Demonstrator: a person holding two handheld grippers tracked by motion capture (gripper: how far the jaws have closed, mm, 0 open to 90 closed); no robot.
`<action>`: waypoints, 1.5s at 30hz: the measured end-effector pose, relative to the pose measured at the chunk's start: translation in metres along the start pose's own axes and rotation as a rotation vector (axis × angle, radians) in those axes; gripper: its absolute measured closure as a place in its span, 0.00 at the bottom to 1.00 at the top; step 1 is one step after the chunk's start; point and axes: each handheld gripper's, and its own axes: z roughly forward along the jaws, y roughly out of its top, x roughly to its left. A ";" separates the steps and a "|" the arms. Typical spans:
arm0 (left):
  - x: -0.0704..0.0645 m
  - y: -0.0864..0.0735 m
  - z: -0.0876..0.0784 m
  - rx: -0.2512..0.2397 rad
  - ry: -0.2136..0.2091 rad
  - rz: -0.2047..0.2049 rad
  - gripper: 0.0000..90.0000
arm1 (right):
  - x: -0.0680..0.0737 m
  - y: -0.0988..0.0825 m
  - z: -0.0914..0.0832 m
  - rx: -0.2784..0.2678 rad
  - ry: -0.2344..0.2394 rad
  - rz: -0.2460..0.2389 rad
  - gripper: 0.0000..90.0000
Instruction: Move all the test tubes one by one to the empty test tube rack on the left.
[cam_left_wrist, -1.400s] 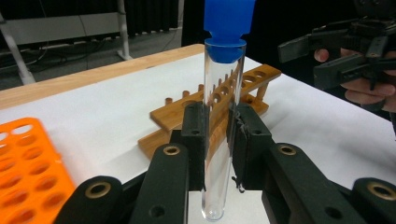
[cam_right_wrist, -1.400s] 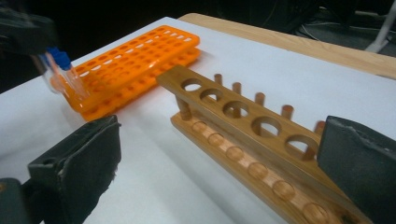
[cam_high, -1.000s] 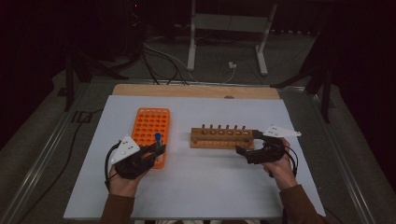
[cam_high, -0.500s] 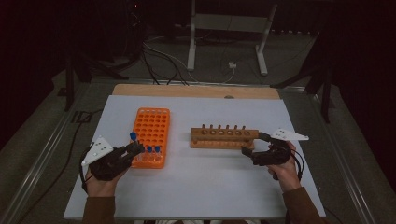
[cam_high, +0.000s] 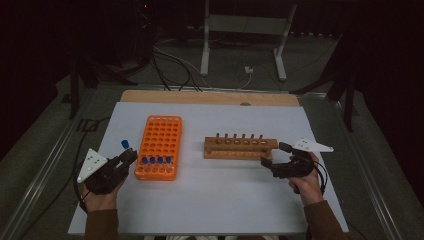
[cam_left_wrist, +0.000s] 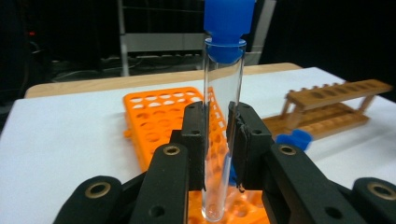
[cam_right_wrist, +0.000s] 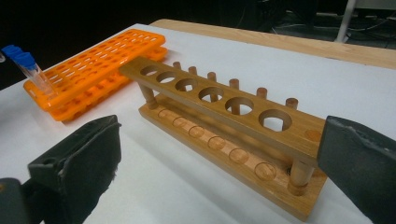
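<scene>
A clear test tube with a blue cap (cam_left_wrist: 223, 93) stands upright between the jaws of my left gripper (cam_left_wrist: 219, 126), which is shut on it. In the high view that left gripper (cam_high: 128, 156) is just left of the orange tube rack (cam_high: 161, 135), the tube's cap (cam_high: 125, 144) sticking up. Several blue-capped tubes (cam_high: 155, 160) fill the orange rack's front row. My right gripper (cam_high: 274, 154) stands open at the right end of the empty wooden rack (cam_high: 240, 146), its jaws wide apart around that end (cam_right_wrist: 219, 163) without touching it.
Both racks rest on a white mat (cam_high: 215, 200) over a wooden table (cam_high: 210, 97). A metal stand (cam_high: 240, 30) and cables (cam_high: 170, 60) lie on the dark floor beyond.
My left gripper has carried the tube leftward, from over the orange rack's front row to beside the rack's left edge. The right gripper has stayed put.
</scene>
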 end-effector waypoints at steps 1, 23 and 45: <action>0.001 -0.002 0.002 0.003 0.000 -0.006 0.87 | 0.000 0.000 0.000 0.001 0.000 0.000 0.00; 0.008 -0.030 0.027 0.080 -0.007 0.024 0.87 | 0.000 -0.002 0.002 0.005 0.008 -0.006 0.00; 0.005 -0.043 0.033 0.268 0.022 0.074 0.84 | 0.003 -0.005 0.005 0.016 0.023 -0.012 0.00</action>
